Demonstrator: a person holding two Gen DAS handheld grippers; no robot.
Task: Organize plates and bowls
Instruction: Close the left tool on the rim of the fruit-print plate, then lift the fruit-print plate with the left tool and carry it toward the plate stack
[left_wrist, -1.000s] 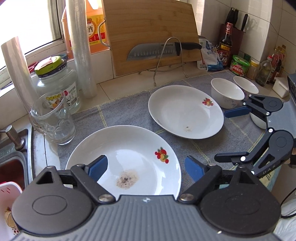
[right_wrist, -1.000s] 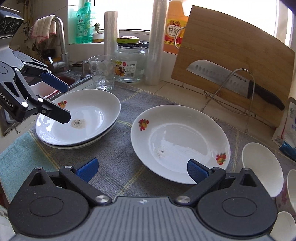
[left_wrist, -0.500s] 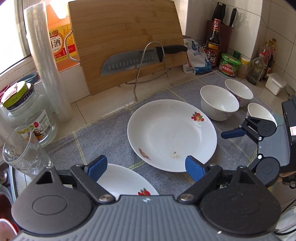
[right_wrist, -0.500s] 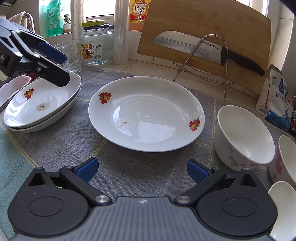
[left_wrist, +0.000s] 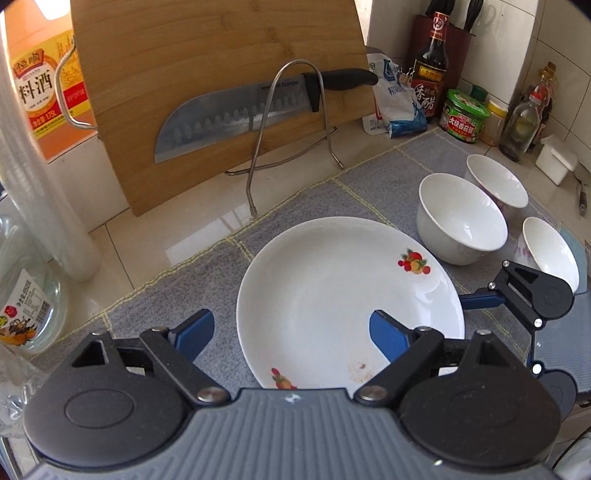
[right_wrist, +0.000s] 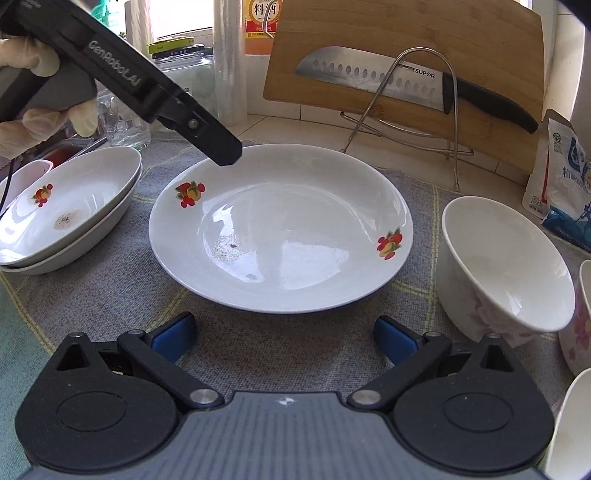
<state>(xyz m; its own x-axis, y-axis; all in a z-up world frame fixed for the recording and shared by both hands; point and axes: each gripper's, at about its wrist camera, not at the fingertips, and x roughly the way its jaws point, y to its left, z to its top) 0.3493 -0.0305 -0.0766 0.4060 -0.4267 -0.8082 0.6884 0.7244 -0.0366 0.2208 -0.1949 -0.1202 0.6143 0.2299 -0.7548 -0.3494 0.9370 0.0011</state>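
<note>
Plates and bowls are laid out on a grey cloth (right_wrist: 110, 295) that has been spread over the counter, probably to cushion the china. One single plate (right_wrist: 280, 229) is seen at the middle of the cloth, its well marked by a small smear of residue, so it is judged not yet stacked. To its left two plates (right_wrist: 66, 214) are already nested, which is taken as the pile being built. To its right three bowls (left_wrist: 461, 225) are grouped close together, apart from the plates, and none is yet nested in another. The left gripper (left_wrist: 291, 332) is held over the near rim of the single plate with its blue pads (left_wrist: 195, 332) set well apart and nothing clamped between them; the rim is straddled rather than gripped, presumably in readiness for a pinch on the edge. The right gripper (right_wrist: 284, 336) is poised low over the cloth just short of the same plate, its fingers likewise spread and empty. A knife (right_wrist: 388, 81) is kept on a wire stand against an upright cutting board (left_wrist: 221, 92), clear of the work.
</note>
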